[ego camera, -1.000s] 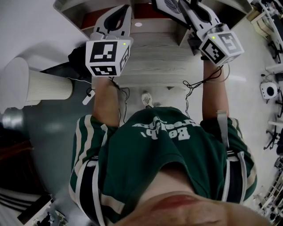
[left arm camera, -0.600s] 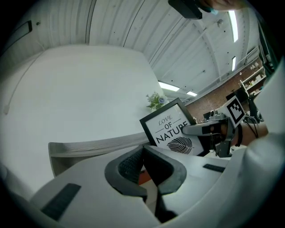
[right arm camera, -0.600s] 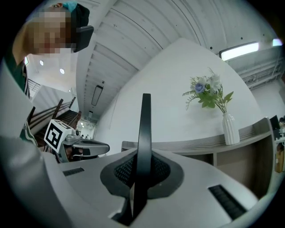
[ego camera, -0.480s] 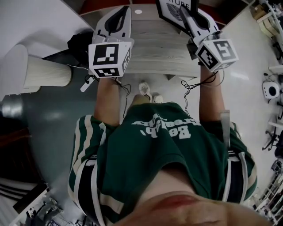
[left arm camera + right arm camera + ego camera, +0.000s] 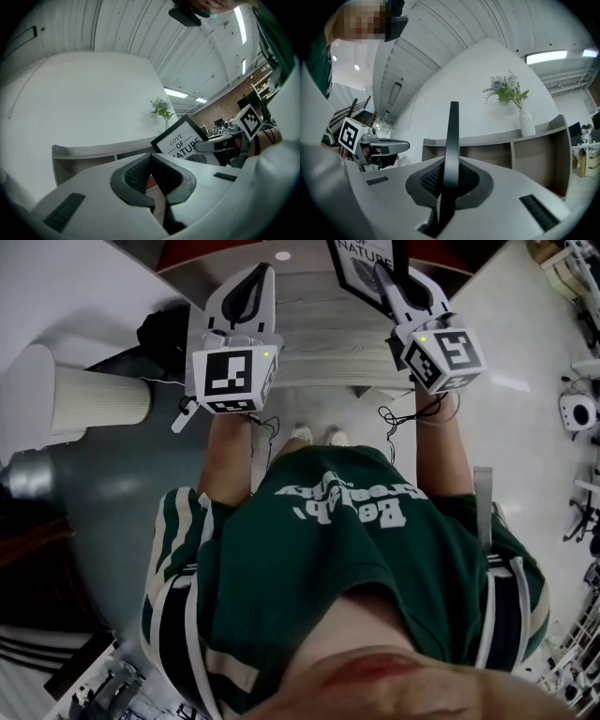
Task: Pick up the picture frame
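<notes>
The picture frame is black with a white print reading "LOVE OF NATURE". My right gripper is shut on its edge and holds it up over the grey wooden shelf unit. In the right gripper view the frame's black edge stands upright between the pads of the right gripper. From the left gripper view the frame's face shows at the right, with the right gripper on it. My left gripper is beside it to the left, shut and empty, as its own view shows.
A white vase with flowers stands on the shelf unit against a white wall. Left of the person stands a white ribbed cylinder, with a dark object by the shelf's corner. Cables hang from both grippers.
Both grippers have come down, the right one still carrying the frame and drifting left in the head view. More of the frame's print now shows at the top edge.
</notes>
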Demonstrator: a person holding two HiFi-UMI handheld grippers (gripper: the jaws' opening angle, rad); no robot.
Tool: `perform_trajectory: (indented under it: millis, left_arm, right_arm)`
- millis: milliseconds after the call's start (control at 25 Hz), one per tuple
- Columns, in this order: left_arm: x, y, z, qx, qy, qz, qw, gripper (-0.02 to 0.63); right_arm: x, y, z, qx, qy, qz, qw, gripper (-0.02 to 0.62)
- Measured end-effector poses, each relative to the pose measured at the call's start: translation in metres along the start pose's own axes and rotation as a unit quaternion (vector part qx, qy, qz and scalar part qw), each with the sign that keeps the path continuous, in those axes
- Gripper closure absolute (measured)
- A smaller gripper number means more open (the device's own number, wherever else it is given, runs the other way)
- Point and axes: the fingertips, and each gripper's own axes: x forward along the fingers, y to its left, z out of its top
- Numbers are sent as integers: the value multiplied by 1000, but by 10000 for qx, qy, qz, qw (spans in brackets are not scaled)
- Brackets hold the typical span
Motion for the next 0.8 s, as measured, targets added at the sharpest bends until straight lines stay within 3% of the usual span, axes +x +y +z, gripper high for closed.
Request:
perform_trajectory:
  millis: [320,800]
  left_arm:
    - [7,-8,7,57,-36,-178,9998,588]
    - [10,-14,12,34,-83,-271,9996,588]
  right_arm:
    - [-4,5,10,-309,-353,-45,9989,553]
    - [-8,4,6,-350,-334,-39,9988,553]
